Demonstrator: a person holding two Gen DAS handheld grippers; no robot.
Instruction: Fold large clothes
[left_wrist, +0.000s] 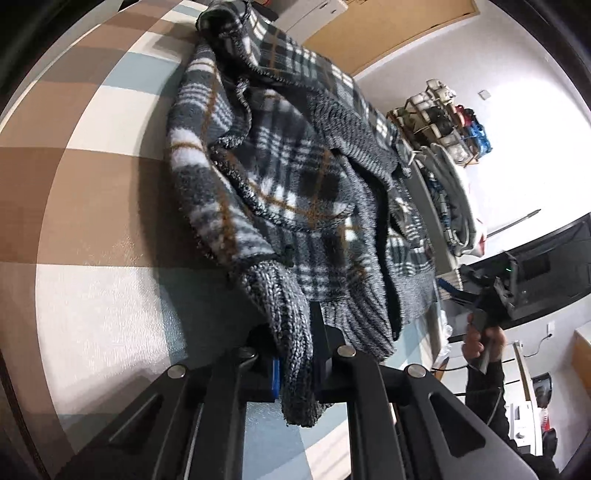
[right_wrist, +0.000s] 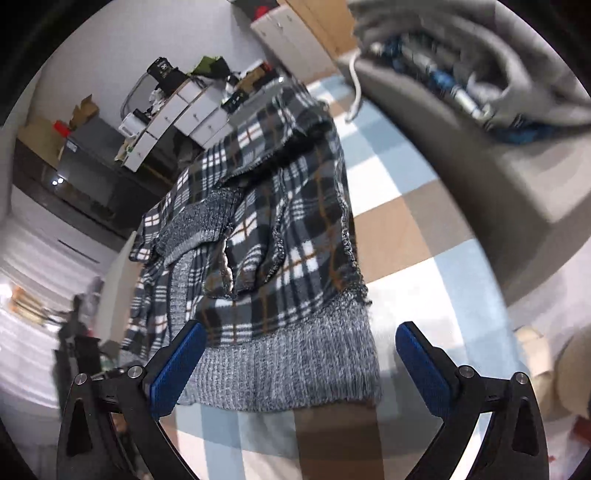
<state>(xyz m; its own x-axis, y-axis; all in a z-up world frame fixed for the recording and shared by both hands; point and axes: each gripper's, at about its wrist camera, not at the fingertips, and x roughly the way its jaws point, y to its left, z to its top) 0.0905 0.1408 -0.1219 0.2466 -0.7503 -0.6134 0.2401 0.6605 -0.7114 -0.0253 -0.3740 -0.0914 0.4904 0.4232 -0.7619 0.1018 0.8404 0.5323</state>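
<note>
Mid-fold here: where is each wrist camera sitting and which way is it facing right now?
Left wrist: behind the left gripper, angled down along its fingers, shut on the jacket's knit hem; a hand holding the other tool shows right.
Right wrist: behind the open right gripper, angled down at the hem; no hand visible.
Shared: plaid jacket, checked surface.

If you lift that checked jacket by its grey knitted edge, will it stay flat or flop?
Probably flop: the plaid jacket already lies in soft, rumpled folds. Its ribbed hem, pinched in the left gripper, sags, so it likely stretches. The fuzzy fleece shouldn't slip.
</note>
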